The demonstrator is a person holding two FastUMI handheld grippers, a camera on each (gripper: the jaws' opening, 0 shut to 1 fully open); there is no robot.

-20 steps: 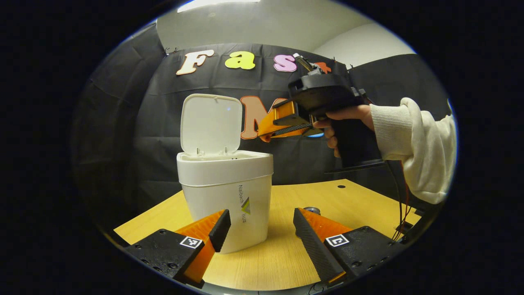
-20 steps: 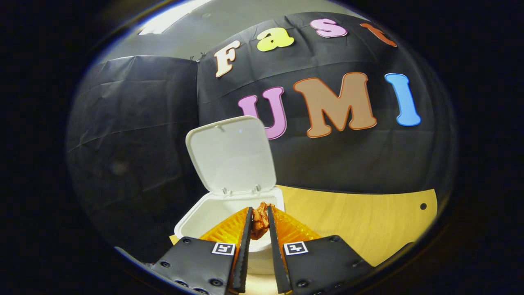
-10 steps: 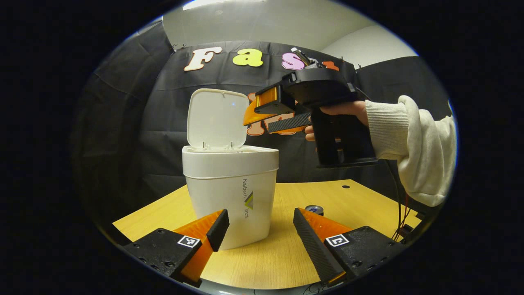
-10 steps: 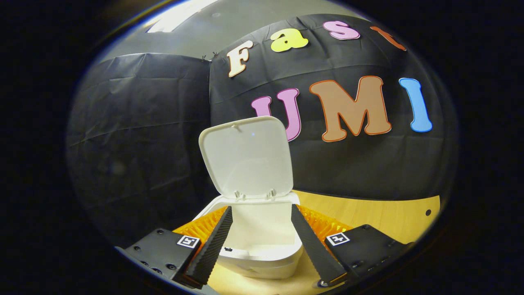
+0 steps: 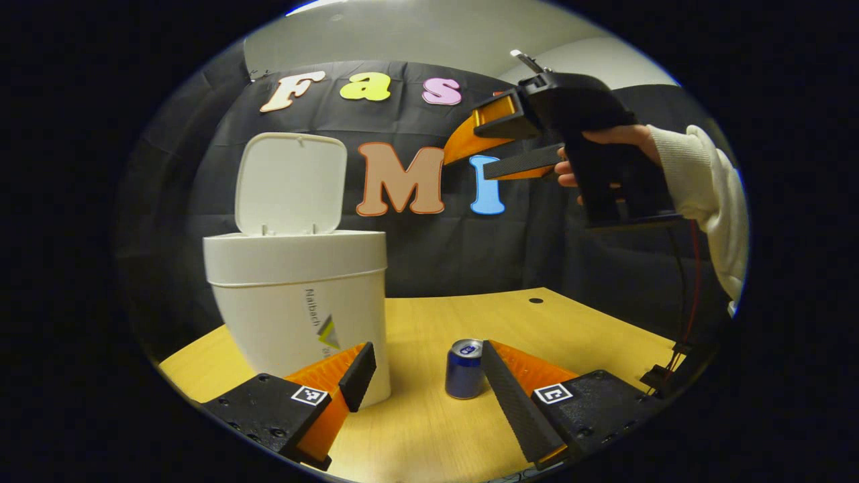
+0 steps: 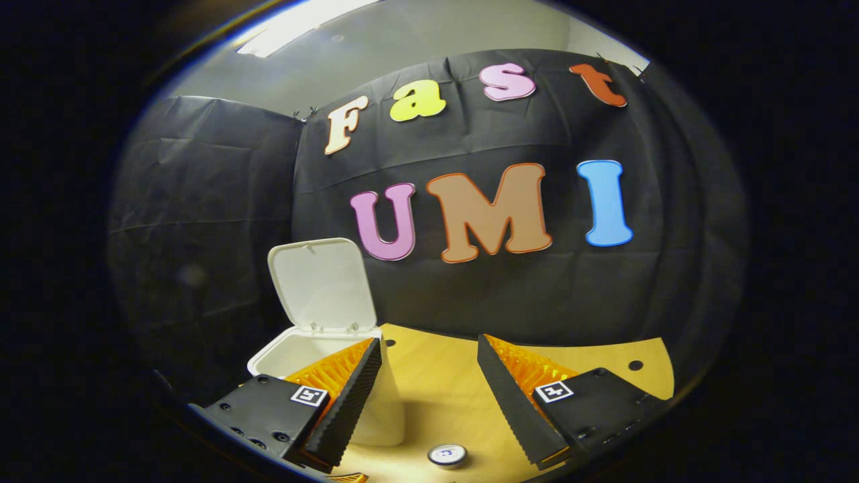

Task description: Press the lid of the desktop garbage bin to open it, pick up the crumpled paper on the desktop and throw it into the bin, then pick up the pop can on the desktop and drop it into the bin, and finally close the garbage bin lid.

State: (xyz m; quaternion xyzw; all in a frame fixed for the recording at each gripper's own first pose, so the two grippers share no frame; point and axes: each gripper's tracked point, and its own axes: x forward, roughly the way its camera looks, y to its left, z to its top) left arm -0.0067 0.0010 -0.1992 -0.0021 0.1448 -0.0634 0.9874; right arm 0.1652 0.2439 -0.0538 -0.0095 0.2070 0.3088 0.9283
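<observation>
The white garbage bin point(image 5: 298, 312) stands on the wooden counter point(image 5: 436, 429) with its lid point(image 5: 290, 182) raised upright. The blue pop can point(image 5: 464, 369) stands upright on the counter just beside the bin. The left tool point(image 5: 424, 382) sits low near the bin, spread and empty. The right tool point(image 6: 426, 382), held in a hand point(image 5: 594, 157) above the can and to the side of the bin, is spread too, gripping nothing.

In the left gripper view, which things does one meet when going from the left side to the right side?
Garbage bin with its lid open → pop can standing on the table → right gripper held up in the air → hand holding it → sleeve.
</observation>
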